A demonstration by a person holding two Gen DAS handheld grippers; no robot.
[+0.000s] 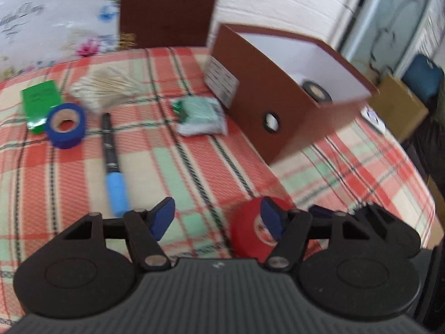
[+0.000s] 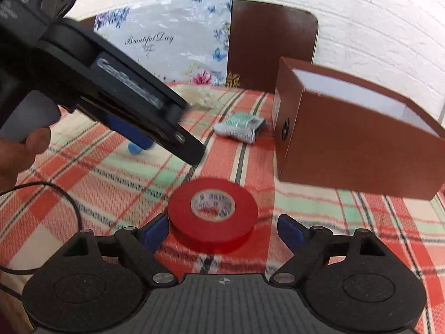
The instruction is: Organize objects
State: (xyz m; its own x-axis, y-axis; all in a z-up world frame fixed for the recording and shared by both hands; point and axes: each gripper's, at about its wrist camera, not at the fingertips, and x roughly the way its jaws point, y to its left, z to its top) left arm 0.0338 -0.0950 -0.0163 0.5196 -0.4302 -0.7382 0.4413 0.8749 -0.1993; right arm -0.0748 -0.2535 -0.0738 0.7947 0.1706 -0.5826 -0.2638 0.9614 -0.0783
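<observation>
Red tape roll [image 2: 212, 213] flat on table [image 2: 111, 183], hole up, just ahead of right gripper [image 2: 222, 229], jaws spread, empty. Left gripper [image 1: 217, 217] spread, empty, low over table beside roll. Blue-capped marker [image 1: 111, 156] lies lengthwise, cap nearest. Brown box [image 1: 264, 117] open-topped, holds black tape roll [image 1: 317, 90].

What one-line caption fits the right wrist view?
Open right gripper lined up on a red tape roll lying flat on the plaid cloth, brown box beyond.
</observation>
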